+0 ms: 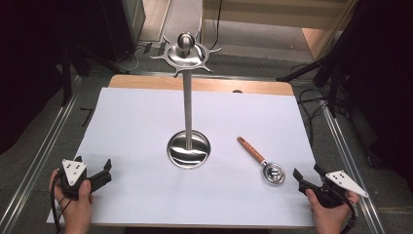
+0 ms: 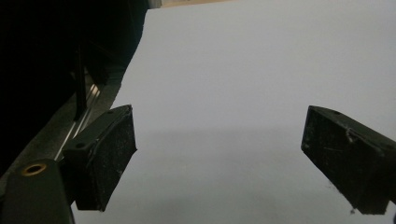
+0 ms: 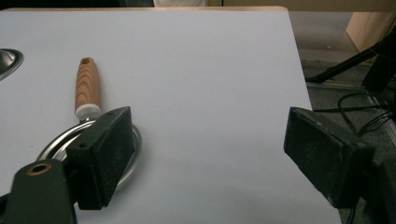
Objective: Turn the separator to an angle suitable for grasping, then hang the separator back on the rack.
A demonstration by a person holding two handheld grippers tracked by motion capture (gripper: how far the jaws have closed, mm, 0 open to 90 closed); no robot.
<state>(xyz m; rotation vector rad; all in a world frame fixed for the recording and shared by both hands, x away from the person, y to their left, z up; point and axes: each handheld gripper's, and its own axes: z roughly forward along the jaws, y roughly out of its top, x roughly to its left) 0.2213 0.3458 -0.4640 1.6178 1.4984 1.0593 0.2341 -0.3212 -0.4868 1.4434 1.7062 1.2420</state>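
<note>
A steel stand [image 1: 187, 105] rises from a round base [image 1: 189, 150] in the middle of the white sheet [image 1: 141, 122], with a hooked crown [image 1: 185, 51] on top. Right of it lies a small scoop [image 1: 260, 161] with a wooden handle [image 3: 88, 86] and a round metal head [image 1: 273, 173]. My right gripper [image 1: 308, 171] sits open just right of that head; in the right gripper view [image 3: 210, 154] its left jaw hides part of the head [image 3: 136, 140]. My left gripper [image 1: 93, 162] rests open at the front left corner, with bare sheet [image 2: 219, 93] between its jaws [image 2: 219, 154].
A strip of bare wooden table [image 1: 204, 84] shows along the far side of the sheet. Metal rails [image 1: 39, 161] run down both sides. Cables [image 1: 311, 105] and dark tripod legs [image 1: 311, 68] lie on the floor at the right. The stand's base edge [image 3: 9, 58] shows at far left.
</note>
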